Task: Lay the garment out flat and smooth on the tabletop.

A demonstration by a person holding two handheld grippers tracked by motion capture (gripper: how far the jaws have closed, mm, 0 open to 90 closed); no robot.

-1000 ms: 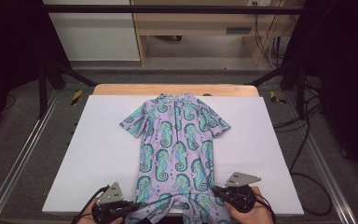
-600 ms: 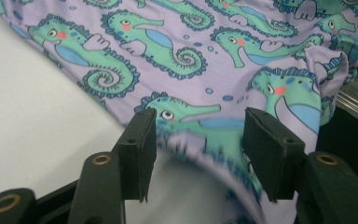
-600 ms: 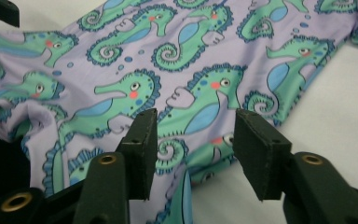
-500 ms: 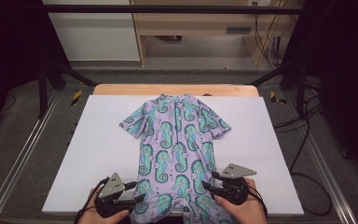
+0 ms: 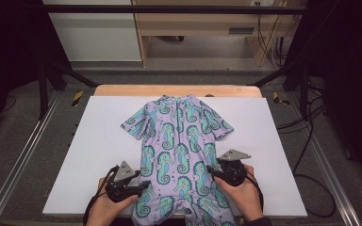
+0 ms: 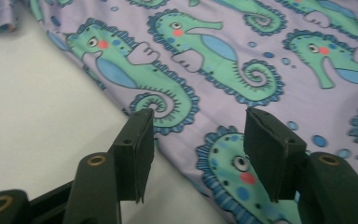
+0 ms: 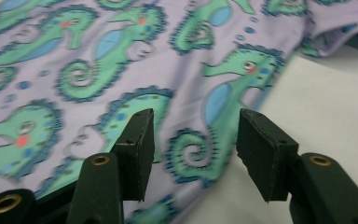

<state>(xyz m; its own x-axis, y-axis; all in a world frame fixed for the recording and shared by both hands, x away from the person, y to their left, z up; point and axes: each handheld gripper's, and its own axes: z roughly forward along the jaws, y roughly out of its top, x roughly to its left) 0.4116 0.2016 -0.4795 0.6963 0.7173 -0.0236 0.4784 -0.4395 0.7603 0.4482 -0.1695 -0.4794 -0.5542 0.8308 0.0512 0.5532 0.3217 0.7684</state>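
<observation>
Swimsuit (image 5: 181,155), hand-held grippers flanking, jaws apart

The swimsuit (image 5: 181,155) is showing a lilac ground scattered with teal-green seahorses, each carrying a blue belly patch, a dark blue scalloped outline, a red cheek spot and small blue dots around it. The surface (image 5: 85,155) under it is looking plain white, with a pale wood edge at its far side. The grippers' jaws are showing matte black.
</observation>
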